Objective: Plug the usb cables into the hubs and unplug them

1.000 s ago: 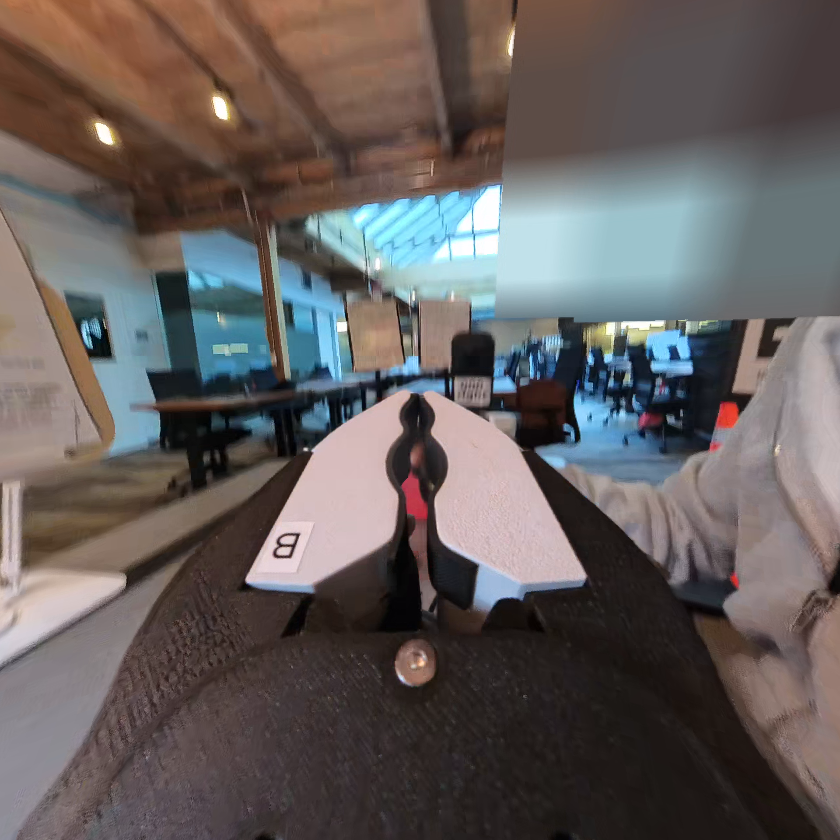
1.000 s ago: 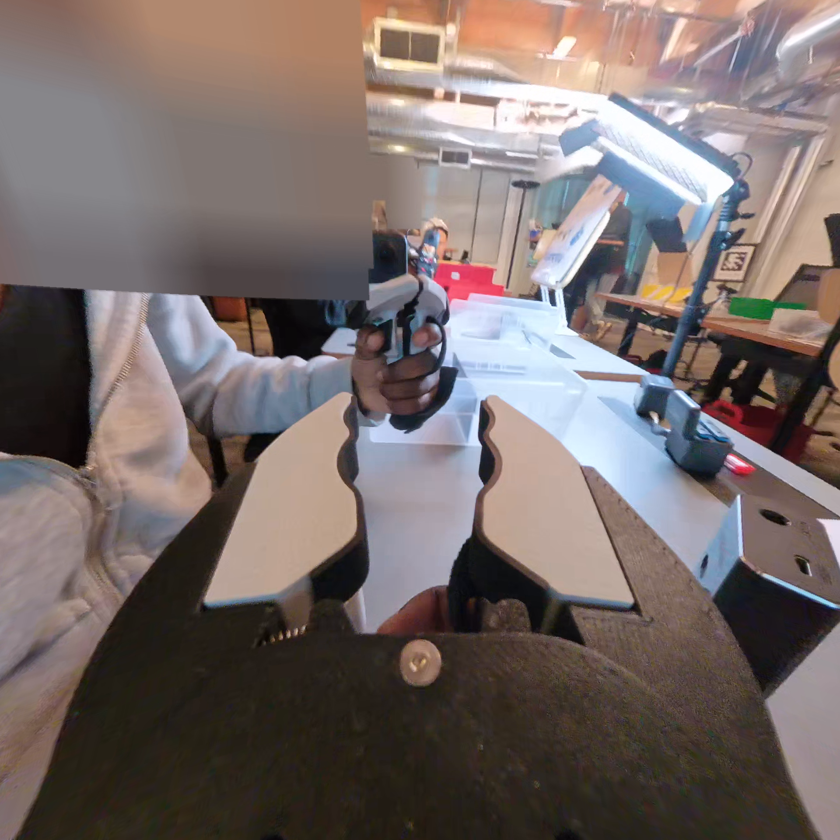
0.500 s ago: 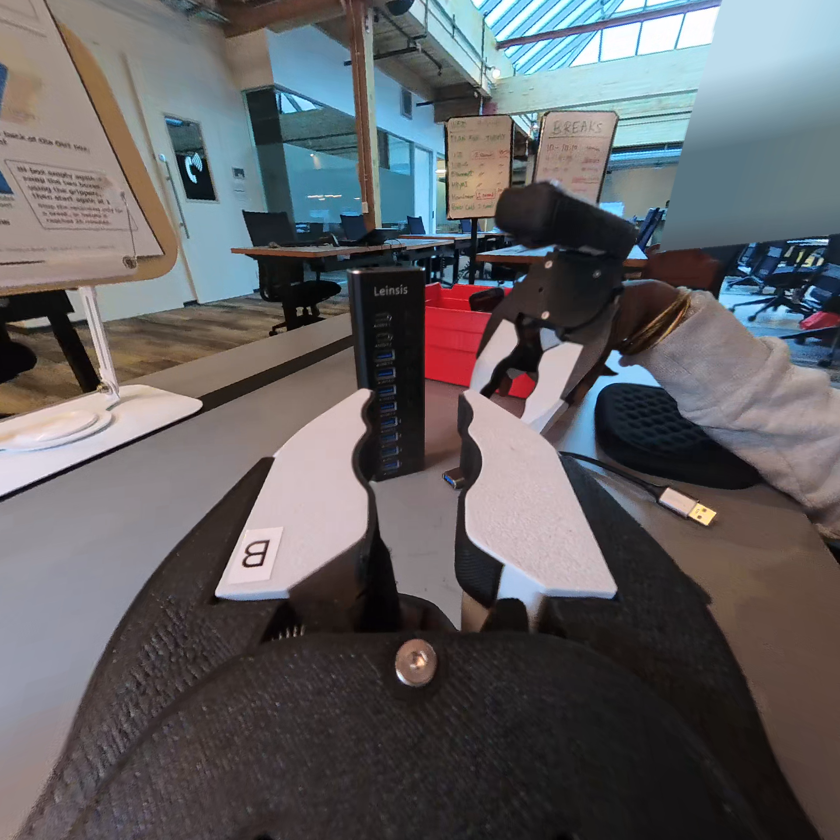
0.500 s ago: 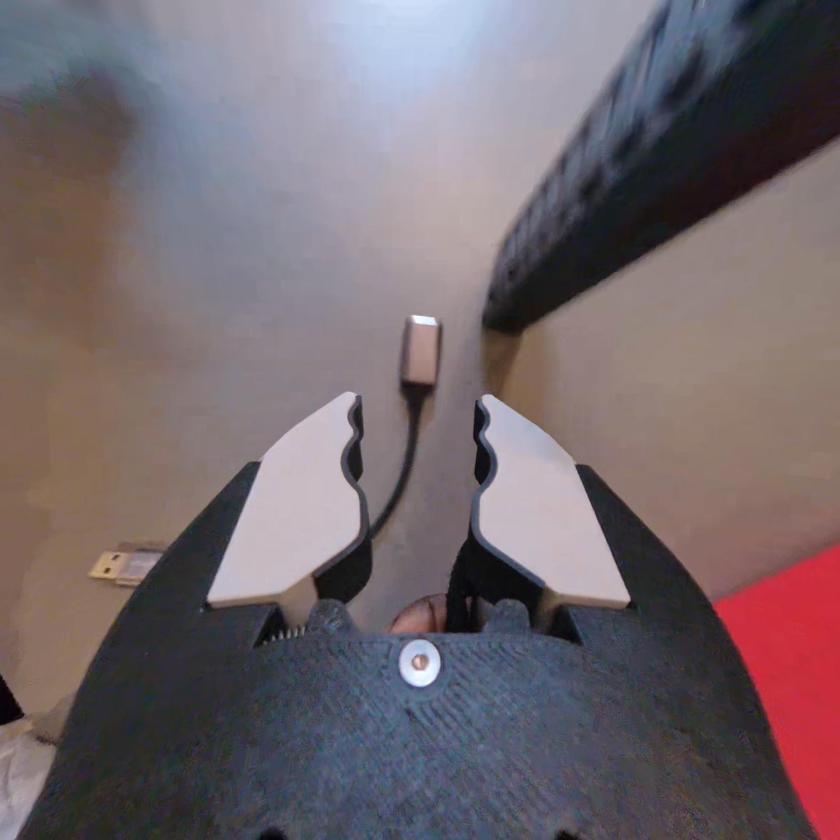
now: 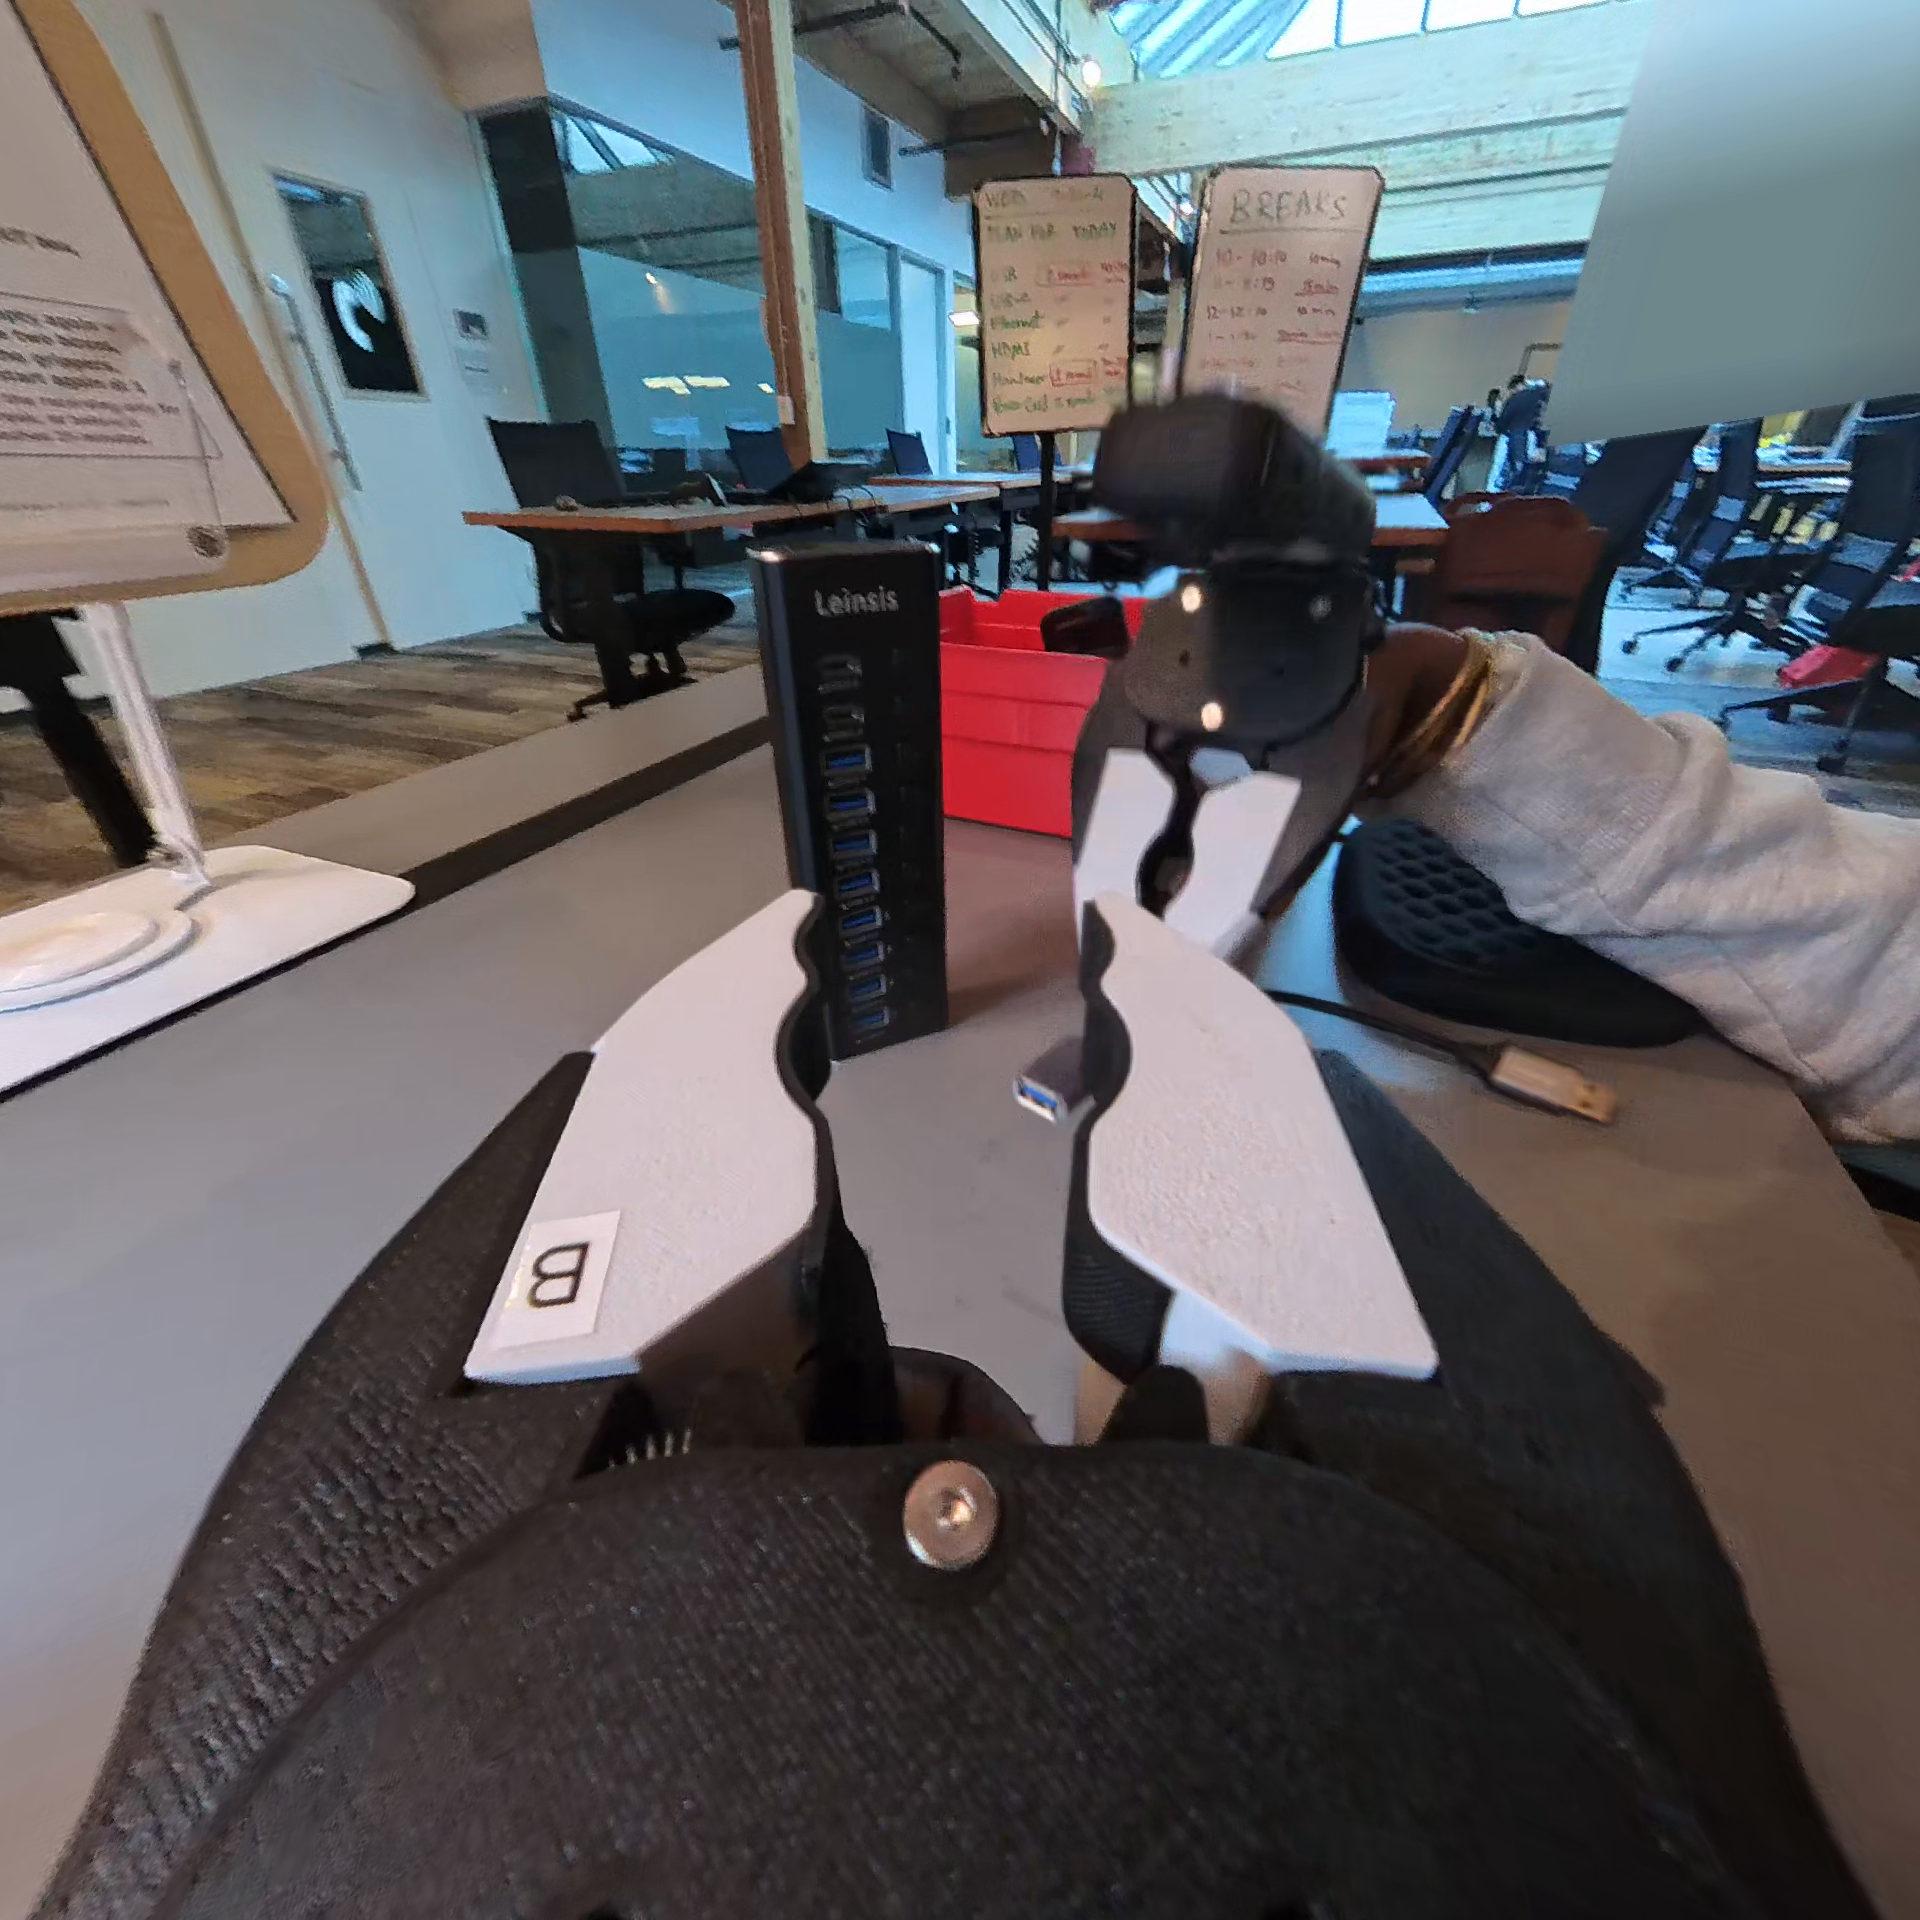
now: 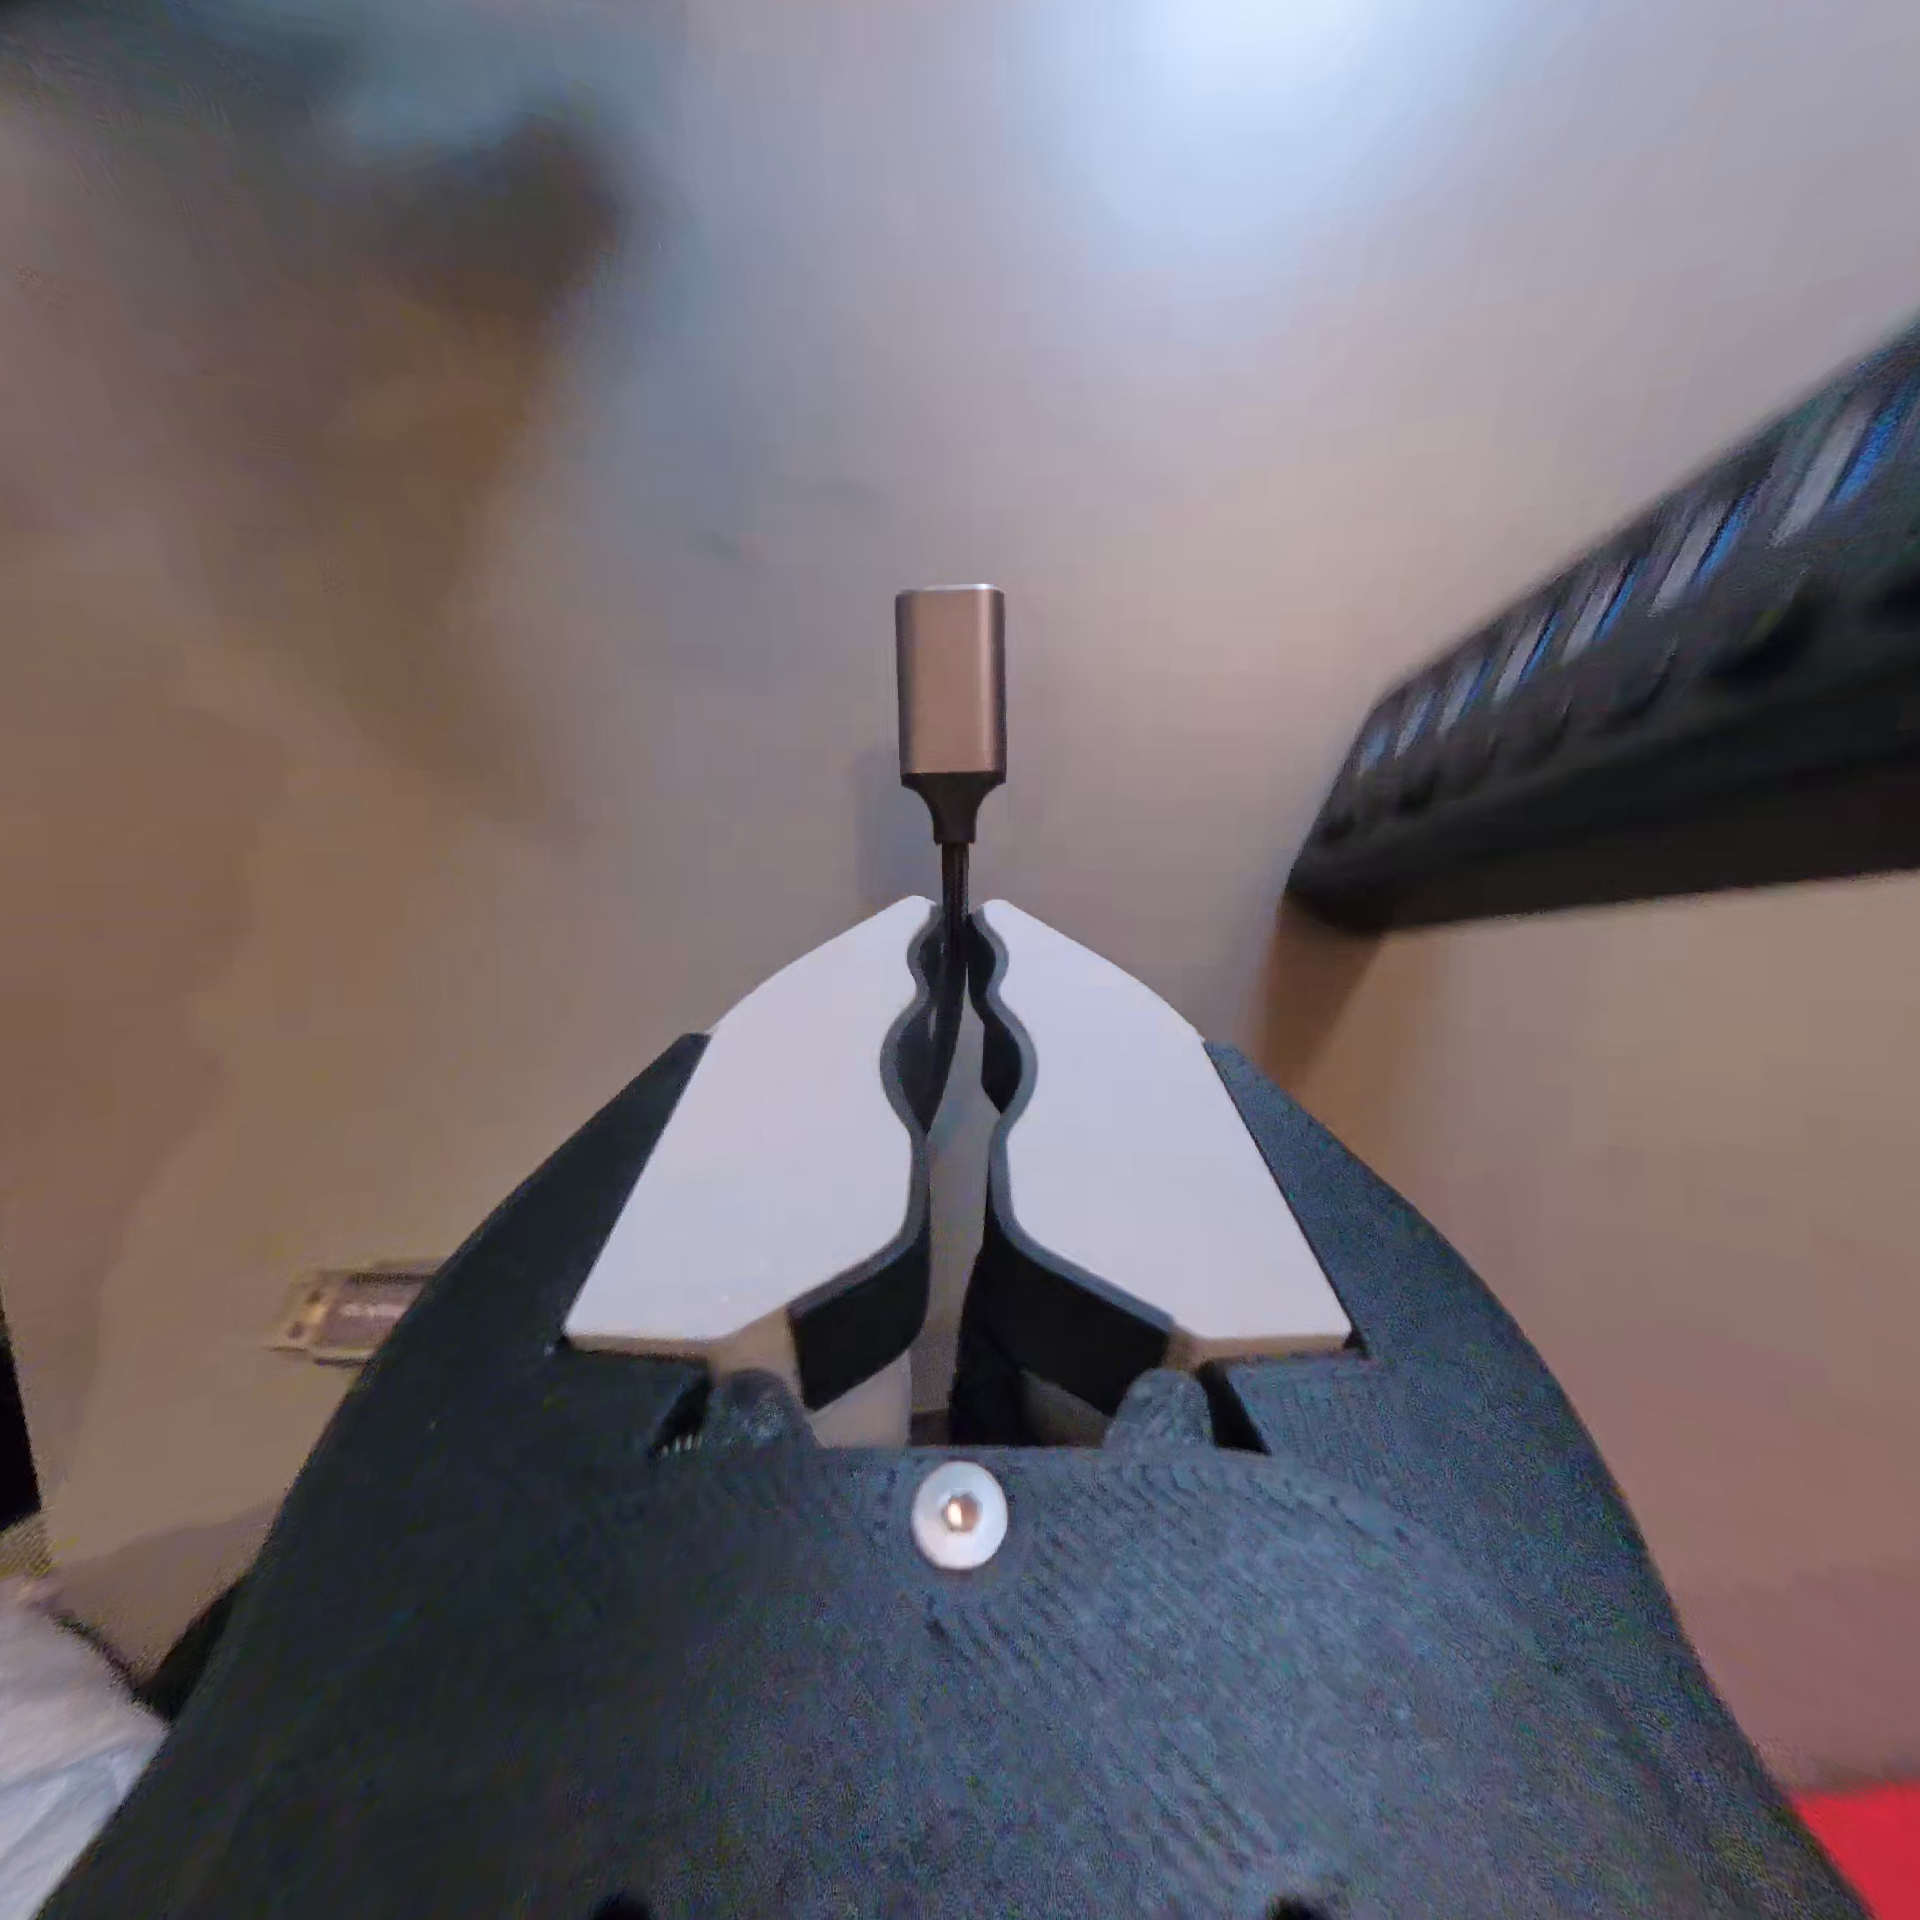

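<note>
Left wrist view: the left gripper hovers low over the grey table, jaws spread with nothing between them. Just past its right finger lies a grey plug with a blue insert, its cable running back under the right gripper, which points down at the table. The black hub stands upright just beyond the left finger, ports facing the camera. A second, gold-tipped plug lies to the right, near a black mesh pad under a grey sleeve. A red bin sits behind the hub. Right wrist view: the right gripper is pressed together on the cable just behind the plug, with the hub to the right.
</note>
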A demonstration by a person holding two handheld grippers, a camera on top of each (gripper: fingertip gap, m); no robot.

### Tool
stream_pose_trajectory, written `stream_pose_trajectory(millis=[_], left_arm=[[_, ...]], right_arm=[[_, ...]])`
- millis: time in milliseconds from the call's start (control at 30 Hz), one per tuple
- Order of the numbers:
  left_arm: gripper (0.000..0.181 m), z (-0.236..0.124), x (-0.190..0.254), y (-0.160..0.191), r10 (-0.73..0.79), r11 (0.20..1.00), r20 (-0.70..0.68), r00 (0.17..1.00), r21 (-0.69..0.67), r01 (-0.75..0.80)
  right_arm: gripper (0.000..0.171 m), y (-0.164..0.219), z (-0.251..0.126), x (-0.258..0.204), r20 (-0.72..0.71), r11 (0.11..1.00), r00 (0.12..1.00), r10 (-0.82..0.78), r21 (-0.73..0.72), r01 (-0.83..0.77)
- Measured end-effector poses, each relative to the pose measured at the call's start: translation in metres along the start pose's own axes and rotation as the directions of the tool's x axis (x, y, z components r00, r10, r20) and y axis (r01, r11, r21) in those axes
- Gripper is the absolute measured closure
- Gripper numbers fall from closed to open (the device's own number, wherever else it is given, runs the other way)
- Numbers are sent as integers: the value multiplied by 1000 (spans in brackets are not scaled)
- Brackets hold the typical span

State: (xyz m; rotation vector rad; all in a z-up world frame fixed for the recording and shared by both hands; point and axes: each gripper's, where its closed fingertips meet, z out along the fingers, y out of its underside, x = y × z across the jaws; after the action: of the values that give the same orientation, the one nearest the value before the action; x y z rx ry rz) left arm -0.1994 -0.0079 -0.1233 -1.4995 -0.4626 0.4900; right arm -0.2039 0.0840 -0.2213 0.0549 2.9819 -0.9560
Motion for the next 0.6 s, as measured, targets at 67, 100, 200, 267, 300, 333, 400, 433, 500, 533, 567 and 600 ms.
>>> stream_pose_trajectory(millis=[67, 100, 200, 267, 300, 333, 400, 433, 500, 533, 567, 600], left_arm=[[124, 2, 6, 6, -26, 999, -45, 999, -46, 24], [118, 3, 9, 8, -38, 998, -66, 997, -56, 35], [114, 6, 19, 7, -60, 997, -119, 991, -53, 54], [115, 8, 28, 10, -94, 994, -162, 982, -72, 84], [115, 10, 35, 12, -118, 991, -195, 974, -85, 103], [116, 12, 42, 13, -139, 988, -230, 963, -101, 119], [140, 14, 57, 19, -151, 983, -292, 944, -142, 114], [157, 14, 63, 23, -143, 982, -311, 940, -166, 94], [172, 13, 69, 28, -128, 978, -329, 936, -197, 64], [175, 13, 68, 28, -129, 977, -319, 939, -201, 66], [177, 14, 63, 25, -135, 979, -296, 946, -187, 81], [177, 14, 56, 20, -143, 983, -268, 953, -154, 104]], right_arm=[[167, -34, -13, -7, 9, 978, 998, -57, 203, 54], [167, -52, -23, -9, -5, 944, 997, -81, 319, 78], [167, -104, -64, -15, -19, 744, 996, -91, 663, 81], [167, -124, -85, -21, -11, 594, 996, -93, 802, 64], [167, -131, -90, -23, -9, 544, 995, -94, 837, 59], [167, -135, -90, -27, -2, 516, 995, -104, 855, 55], [167, -142, -88, -34, 6, 490, 993, -121, 870, 54], [167, -145, -87, -37, 11, 482, 992, -129, 875, 53], [167, -148, -84, -44, 23, 479, 988, -153, 876, 54], [167, -150, -84, -46, 29, 471, 988, -153, 881, 47], [167, -152, -85, -46, 38, 454, 989, -141, 891, 31], [166, -154, -87, -44, 47, 433, 992, -119, 902, 9]])
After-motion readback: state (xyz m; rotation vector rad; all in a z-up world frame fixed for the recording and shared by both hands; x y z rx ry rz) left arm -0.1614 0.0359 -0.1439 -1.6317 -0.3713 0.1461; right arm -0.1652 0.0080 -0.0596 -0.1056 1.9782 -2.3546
